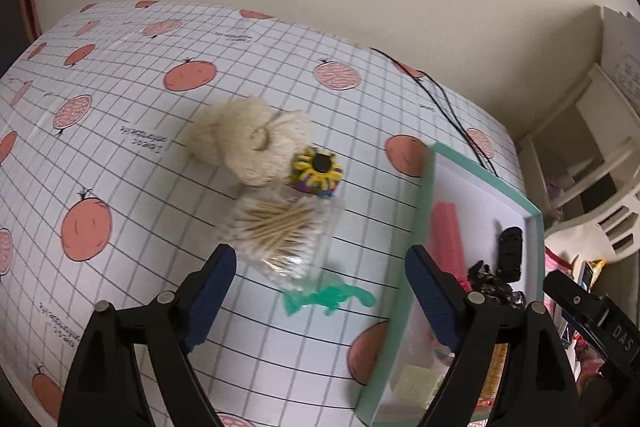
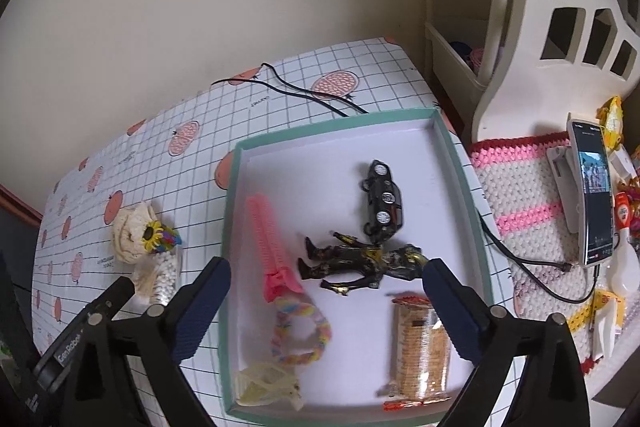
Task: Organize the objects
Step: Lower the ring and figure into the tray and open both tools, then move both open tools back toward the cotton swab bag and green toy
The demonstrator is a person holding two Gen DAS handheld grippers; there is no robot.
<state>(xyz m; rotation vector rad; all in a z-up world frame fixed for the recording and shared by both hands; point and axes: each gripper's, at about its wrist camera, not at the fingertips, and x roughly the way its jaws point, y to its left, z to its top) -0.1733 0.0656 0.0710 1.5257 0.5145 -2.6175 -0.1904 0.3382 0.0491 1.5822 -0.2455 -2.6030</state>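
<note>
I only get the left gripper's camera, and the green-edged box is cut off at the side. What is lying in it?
Observer: The box holds a pink comb, a black toy car and a dark action figure.
Operator: Anything nearer the front?
Observer: Yes, a pack of biscuits, a pastel braided band and a pale mesh piece.
Operator: Is the right gripper holding something?
Observer: No, the right gripper hangs open above the box, nothing between its pads.
Operator: What is beyond the box?
Observer: A phone stands on a crocheted mat, screen lit.
</note>
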